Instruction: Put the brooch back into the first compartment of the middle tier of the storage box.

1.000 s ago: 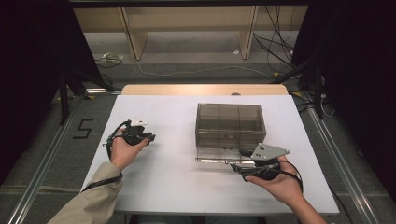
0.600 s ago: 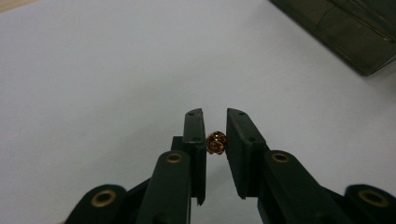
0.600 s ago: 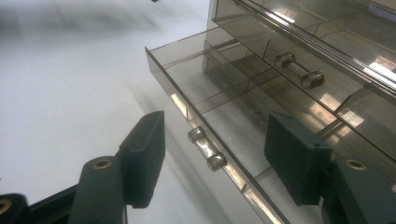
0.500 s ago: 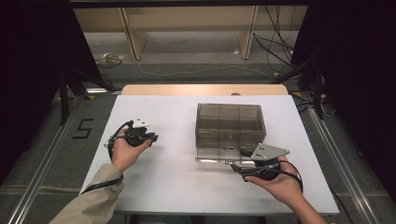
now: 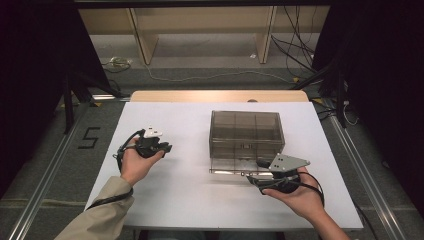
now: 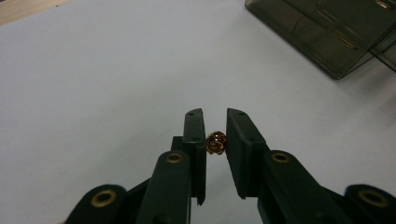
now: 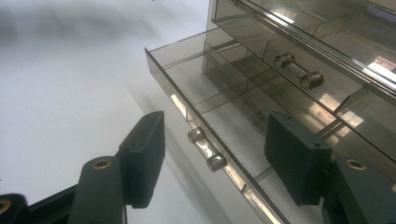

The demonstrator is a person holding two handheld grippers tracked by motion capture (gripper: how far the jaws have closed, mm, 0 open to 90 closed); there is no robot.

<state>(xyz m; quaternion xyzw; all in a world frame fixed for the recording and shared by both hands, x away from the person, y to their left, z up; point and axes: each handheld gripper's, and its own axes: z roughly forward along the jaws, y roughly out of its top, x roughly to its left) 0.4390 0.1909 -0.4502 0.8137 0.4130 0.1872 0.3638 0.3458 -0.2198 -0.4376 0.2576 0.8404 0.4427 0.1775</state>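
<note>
A smoky clear drawer box [image 5: 246, 132] stands right of the table's middle, its corner also in the left gripper view [image 6: 327, 32]. Its bottom drawer [image 5: 235, 165] is pulled out toward me and divided into compartments [image 7: 196, 70]. My right gripper [image 5: 255, 176] is at the drawer's front; its jaws [image 7: 218, 133] stand open on either side of the drawer's clear handle [image 7: 207, 148], apart from it. My left gripper [image 5: 164, 148] hovers over the white table at the left. It is shut [image 6: 215, 115] on a small golden bead [image 6: 216, 142].
The white table [image 5: 190, 190] has bare room between the two hands and in front of the box. An upper drawer with its own clear handle [image 7: 299, 71] is closed. Wooden shelf legs [image 5: 142, 40] and cables [image 5: 300, 55] lie beyond the table's far edge.
The left hand has drifted slightly to the right with the bead in its jaws. The right hand and the drawer have stayed put.
</note>
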